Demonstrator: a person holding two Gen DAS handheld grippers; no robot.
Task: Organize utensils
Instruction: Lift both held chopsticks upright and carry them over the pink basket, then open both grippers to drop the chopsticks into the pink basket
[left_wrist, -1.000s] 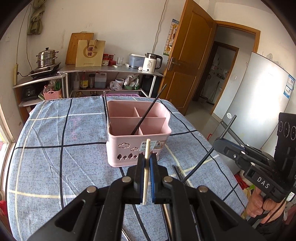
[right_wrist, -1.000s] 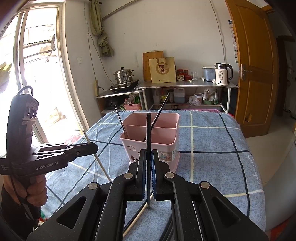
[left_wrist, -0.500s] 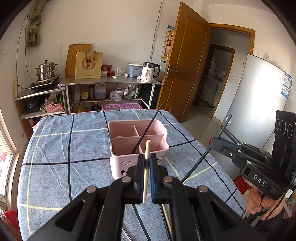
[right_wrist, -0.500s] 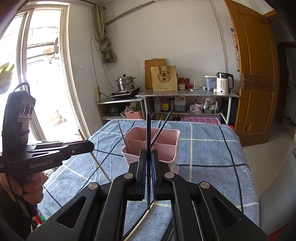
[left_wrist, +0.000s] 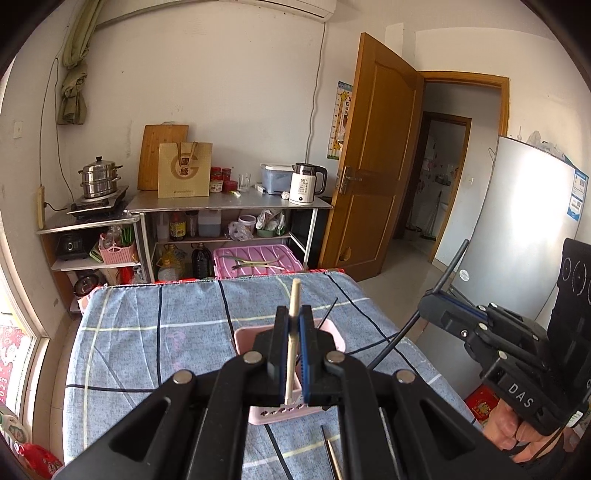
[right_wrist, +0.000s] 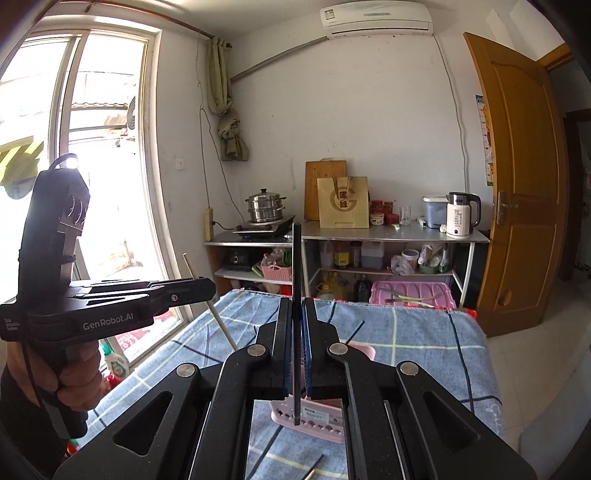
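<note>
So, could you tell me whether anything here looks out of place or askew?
Yes: loose chopsticks lie on the tablecloth in front of the pink caddy instead of inside it. The left tongs hold a wooden chopstick and the right tongs a black one, both outside the caddy.

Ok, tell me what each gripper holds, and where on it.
Left gripper: wooden chopstick, pinched mid-length. Right gripper: black chopstick, also mid-length.

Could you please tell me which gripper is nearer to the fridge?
Right. The right gripper hangs just in front of the fridge; the left gripper is over the table, farther off.
</note>
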